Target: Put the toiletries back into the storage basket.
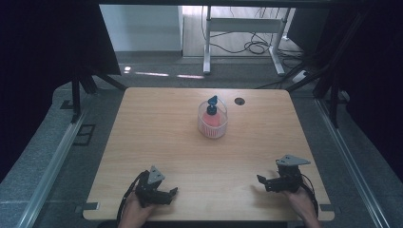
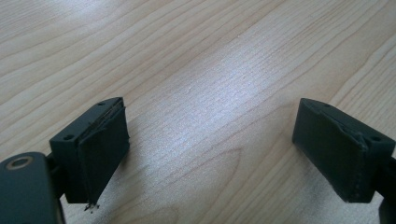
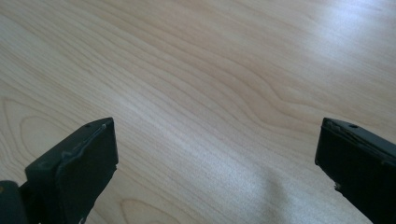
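Grey floor ran around the pale wooden table [image 1: 157, 142], and beyond its far edge stood a white desk frame [image 1: 242, 28] with loose cables under it. I held my left tool [image 1: 172, 193] near the table's near-left corner and my right tool [image 1: 260, 180] near its near-right corner, both low over the wood and well apart from each other. In the left gripper view my left tool [image 2: 210, 144] stood wide, its two black jaws spread with bare wood grain between them and nothing held. In the right gripper view my right tool [image 3: 217, 163] stood wide too — bare wood between the jaws. A grey three-cornered plate [image 1: 292, 160] sat on top of the right tool.

Toward the far edge of the table, a little right of its middle, stood a clear round container [image 1: 212, 124]. Inside it was a pink bottle [image 1: 210, 118] with a blue pump top [image 1: 212, 100] that rose above the rim. It stood upright — well apart from both tools. Just beside it, nearer the far edge, a small dark round hole [image 1: 239, 101] showed in the tabletop.
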### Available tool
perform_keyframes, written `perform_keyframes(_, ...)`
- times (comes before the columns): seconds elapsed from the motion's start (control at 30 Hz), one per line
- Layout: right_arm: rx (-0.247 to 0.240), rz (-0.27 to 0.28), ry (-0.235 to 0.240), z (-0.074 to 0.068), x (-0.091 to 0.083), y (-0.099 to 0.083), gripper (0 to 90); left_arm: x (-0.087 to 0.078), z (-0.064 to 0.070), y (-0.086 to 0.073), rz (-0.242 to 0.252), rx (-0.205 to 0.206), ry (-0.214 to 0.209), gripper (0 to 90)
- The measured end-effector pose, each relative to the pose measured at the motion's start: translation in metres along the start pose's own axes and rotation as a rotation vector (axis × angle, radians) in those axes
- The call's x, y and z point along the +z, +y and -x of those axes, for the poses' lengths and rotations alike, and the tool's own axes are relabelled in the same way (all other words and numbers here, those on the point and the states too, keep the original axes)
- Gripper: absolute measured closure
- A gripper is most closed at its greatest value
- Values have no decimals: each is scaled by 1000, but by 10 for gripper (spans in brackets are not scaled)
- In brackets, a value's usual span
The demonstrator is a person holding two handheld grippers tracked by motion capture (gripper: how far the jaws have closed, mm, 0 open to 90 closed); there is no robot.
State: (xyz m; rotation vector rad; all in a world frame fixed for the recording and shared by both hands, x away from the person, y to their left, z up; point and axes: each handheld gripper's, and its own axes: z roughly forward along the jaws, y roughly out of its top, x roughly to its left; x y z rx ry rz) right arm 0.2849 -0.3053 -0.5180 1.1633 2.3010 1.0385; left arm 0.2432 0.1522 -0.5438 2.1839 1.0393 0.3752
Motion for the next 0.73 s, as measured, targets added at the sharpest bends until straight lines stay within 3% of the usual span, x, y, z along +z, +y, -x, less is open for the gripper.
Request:
perform_keyframes(0.5, -25, -54, -19, -2, 16, -18, 0, 0, 0, 0, 1, -2, 1, 104)
perform_keyframes(0.73, -6, -64, -4, -1, 17, -18, 0, 0, 1, 0, -1, -3, 1, 104)
